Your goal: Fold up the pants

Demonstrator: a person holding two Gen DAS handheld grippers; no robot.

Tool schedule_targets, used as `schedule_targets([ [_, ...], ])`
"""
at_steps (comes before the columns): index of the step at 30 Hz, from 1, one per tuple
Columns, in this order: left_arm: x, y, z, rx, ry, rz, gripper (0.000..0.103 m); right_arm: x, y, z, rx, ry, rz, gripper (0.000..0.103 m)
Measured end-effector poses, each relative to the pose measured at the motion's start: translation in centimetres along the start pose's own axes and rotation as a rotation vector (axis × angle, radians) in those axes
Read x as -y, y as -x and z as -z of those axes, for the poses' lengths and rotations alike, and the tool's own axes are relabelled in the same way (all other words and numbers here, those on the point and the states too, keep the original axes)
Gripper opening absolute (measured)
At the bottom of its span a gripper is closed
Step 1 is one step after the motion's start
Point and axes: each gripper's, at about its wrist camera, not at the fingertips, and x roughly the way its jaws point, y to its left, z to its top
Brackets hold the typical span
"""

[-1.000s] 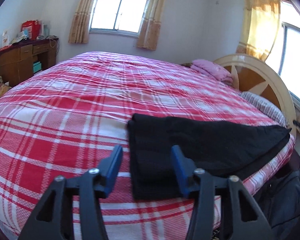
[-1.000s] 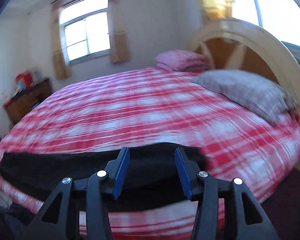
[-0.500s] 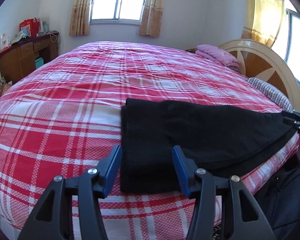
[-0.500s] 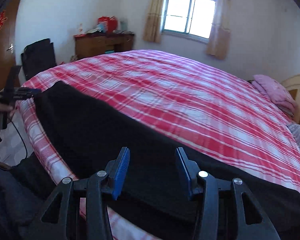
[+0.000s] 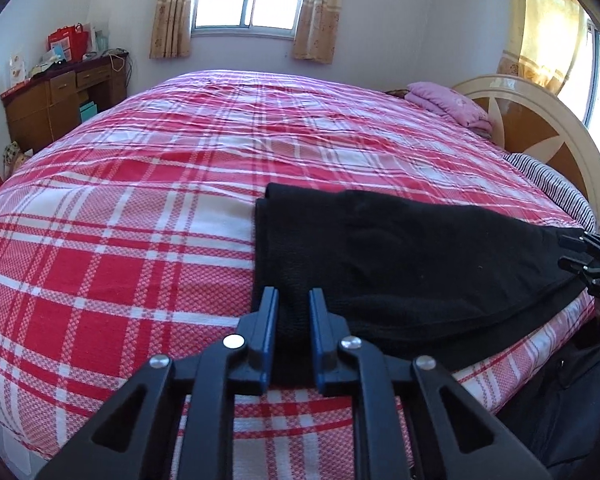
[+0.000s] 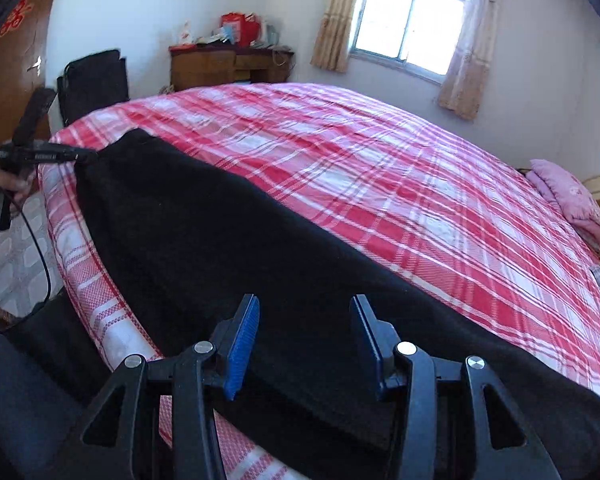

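The black pants point(image 5: 400, 264) lie lengthwise along the near edge of the red plaid bed point(image 5: 140, 208). The left gripper point(image 5: 293, 312) has just been closing and now pinches the leg-end hem, while the right gripper point(image 6: 304, 328) hovers wide open over the waist end (nothing clamped yet). The step looks like securing both ends; next the right must close on its edge before the ends are brought together.

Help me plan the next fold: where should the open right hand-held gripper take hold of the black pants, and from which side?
Probably the near hem of the black pants directly ahead of the right hand-held gripper, coming in low from the bed's near side. The cloth lies flat with that end near the mattress edge. The left hand-held gripper has just been closing on the opposite end.
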Motion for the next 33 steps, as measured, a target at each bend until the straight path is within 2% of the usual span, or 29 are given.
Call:
schedule_targets([
  [5, -0.3, 0.3, -0.3, 0.0, 0.034, 0.027, 0.013, -2.4, -1.7, -0.7, -0.026, 0.097, -0.019, 0.049],
  [9, -1.0, 0.5, -0.5, 0.004, 0.083, 0.064, 0.013, -4.0, -2.0, -1.0, -0.038, 0.146, -0.09, 0.049],
  [12, -0.9, 0.8, -0.7, 0.009, 0.082, 0.069, 0.013, -5.5, -1.6, -1.0, -0.039, 0.202, -0.135, 0.049],
  [17, -0.6, 0.8, -0.8, 0.005, 0.074, 0.06, 0.013, -7.2, -3.8, -0.4, -0.109, 0.305, -0.041, 0.049],
  [19, -0.4, 0.9, -0.9, 0.006, 0.06, 0.048, 0.013, -6.9, -4.1, -0.4, -0.116, 0.282, -0.07, 0.042],
  [21, 0.0, 0.9, -1.0, 0.004, 0.03, 0.025, 0.013, -6.7, -4.0, -0.6, -0.122, 0.26, -0.094, 0.016],
  [23, 0.2, 0.9, -1.0, 0.0, 0.012, 0.021, 0.013, -6.8, -3.9, -0.7, -0.124, 0.263, -0.09, 0.007],
  [26, 0.5, 0.9, -1.0, -0.005, -0.011, 0.009, 0.013, -6.4, -3.3, -1.0, -0.114, 0.226, -0.105, 0.004],
  [33, -0.3, 2.1, -1.8, 0.021, 0.04, 0.064, 0.012, -5.7, -0.6, -2.1, -0.059, 0.173, -0.137, 0.003],
])
